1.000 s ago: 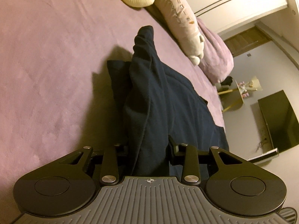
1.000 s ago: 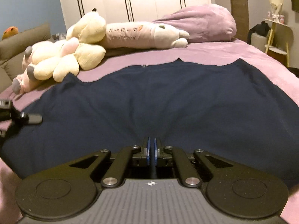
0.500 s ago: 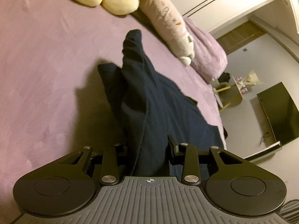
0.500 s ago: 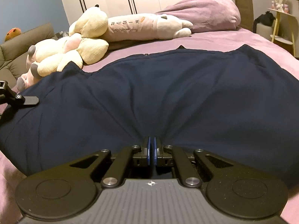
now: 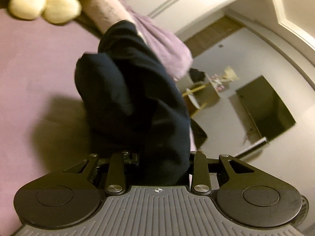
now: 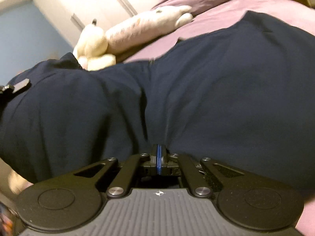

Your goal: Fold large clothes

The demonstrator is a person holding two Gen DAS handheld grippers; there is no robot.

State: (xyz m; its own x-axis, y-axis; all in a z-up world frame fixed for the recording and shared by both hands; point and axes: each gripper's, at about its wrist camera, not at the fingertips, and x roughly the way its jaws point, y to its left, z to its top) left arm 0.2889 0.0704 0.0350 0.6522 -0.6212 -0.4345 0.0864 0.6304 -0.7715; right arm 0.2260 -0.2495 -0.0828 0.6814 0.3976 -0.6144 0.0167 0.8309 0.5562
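the dark navy garment (image 6: 196, 98) is large, plain and soft, with deep folds in the cloth. it lies across the purple bed (image 5: 35, 63), and its left end hangs in the air. the left gripper (image 5: 163, 157) is clamped on a thick bunch of this cloth and holds it above the bed. the right gripper (image 6: 159, 157) is fully closed, its blue pads together at the near edge of the garment. the printing on the long plush toy (image 6: 141, 29) at the far side is too blurred to read.
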